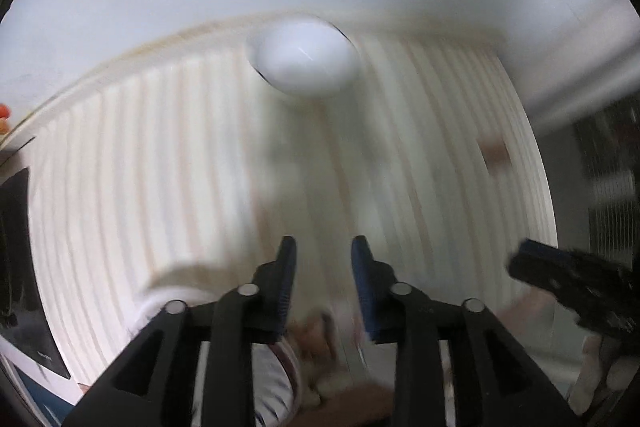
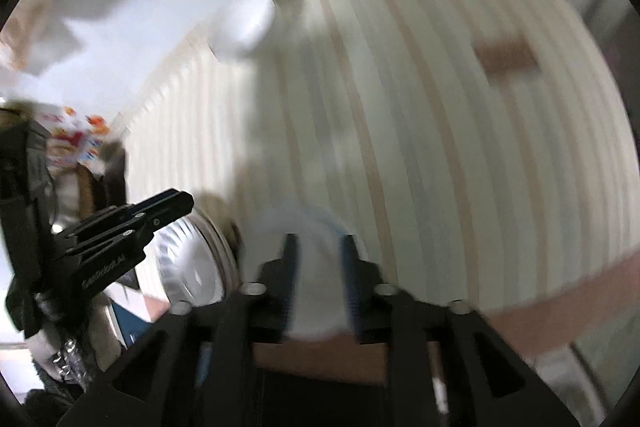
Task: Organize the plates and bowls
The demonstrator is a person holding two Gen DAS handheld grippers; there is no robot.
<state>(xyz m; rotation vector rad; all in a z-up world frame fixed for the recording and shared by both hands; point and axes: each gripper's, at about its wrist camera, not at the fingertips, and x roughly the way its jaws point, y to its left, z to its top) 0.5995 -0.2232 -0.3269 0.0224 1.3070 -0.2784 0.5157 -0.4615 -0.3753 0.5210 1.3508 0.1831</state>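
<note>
Black left gripper, blue-padded jaws, silver pivot screws.

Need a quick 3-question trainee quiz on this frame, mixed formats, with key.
1. True or false: the left tongs are gripping the white bowl.
2. Where is the white bowl on the striped mat? A) between the tong fingers B) at the mat's edge farthest from the tongs C) on the brown patch
3. In the left wrist view, what colour is the small blurred patch on the mat, to the right of the bowl?

Key: 1 false, the tongs are open and empty, well apart from the bowl. 2 B. 3 brown.
</note>
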